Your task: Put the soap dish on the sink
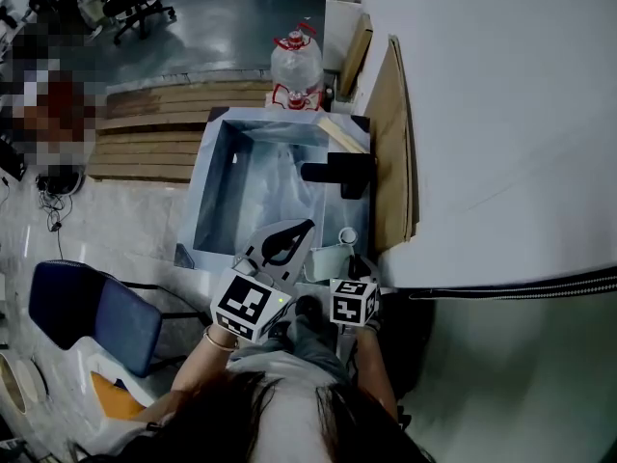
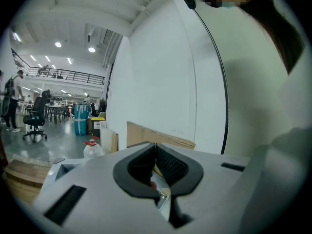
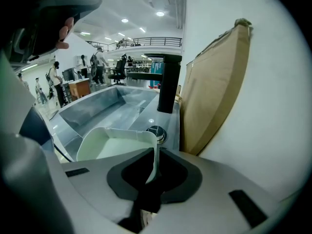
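The pale green soap dish [image 1: 324, 261] [image 3: 114, 145] hangs over the near right corner of the steel sink [image 1: 217, 196] [image 3: 97, 108]. My right gripper [image 1: 354, 266] [image 3: 155, 152] is shut on the dish's right wall, which stands as a thin edge between the pads. A black faucet [image 1: 339, 173] [image 3: 168, 84] rises on the sink's right ledge, with a round chrome button [image 3: 157, 130] in front of it. My left gripper [image 1: 307, 228] [image 2: 156, 147] hovers over the sink's near edge, beside the dish, shut with nothing between its pads.
A cardboard sheet [image 1: 390, 152] [image 3: 214, 91] leans against the white wall panel right of the sink. A water bottle [image 1: 296, 66] stands beyond the sink's far end. Wooden pallets [image 1: 164, 128] lie at far left, and a blue chair [image 1: 92, 312] stands near left.
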`<state>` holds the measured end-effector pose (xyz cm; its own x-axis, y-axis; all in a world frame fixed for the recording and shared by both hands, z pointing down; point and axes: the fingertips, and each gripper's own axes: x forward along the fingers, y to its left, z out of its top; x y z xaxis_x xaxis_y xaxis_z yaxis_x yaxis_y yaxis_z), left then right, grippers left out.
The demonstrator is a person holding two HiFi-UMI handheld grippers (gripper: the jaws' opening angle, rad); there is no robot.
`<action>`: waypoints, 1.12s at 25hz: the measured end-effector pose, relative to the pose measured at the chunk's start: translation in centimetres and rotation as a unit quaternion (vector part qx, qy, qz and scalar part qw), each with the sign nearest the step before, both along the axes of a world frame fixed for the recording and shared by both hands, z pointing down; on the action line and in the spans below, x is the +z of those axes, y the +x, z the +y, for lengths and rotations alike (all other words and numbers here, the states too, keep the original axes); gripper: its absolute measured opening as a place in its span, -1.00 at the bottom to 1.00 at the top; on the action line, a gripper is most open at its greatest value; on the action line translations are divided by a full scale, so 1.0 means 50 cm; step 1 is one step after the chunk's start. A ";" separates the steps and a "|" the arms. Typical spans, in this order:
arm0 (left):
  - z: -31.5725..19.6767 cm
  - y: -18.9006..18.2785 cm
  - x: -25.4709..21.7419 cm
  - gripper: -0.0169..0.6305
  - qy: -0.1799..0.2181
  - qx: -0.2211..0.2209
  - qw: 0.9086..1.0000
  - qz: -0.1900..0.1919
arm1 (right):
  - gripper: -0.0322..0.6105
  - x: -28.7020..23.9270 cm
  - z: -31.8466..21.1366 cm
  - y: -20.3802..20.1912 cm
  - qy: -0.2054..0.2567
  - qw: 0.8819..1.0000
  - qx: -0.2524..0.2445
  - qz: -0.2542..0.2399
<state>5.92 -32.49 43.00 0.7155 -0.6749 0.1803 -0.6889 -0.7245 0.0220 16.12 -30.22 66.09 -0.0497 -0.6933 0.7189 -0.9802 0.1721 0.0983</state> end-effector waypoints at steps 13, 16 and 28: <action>0.037 -0.015 -0.028 -0.92 0.017 0.011 1.000 0.008 | -0.71 -0.062 0.017 -0.004 0.032 0.999 0.016 0.003; 0.048 -0.024 -0.036 -0.92 0.023 0.012 1.000 0.011 | -0.71 -0.083 0.021 -0.009 0.044 0.999 0.019 0.005; 0.100 -0.071 -0.066 -0.92 0.042 0.018 0.999 0.023 | -0.73 -0.155 0.055 -0.051 0.088 0.996 0.028 -0.010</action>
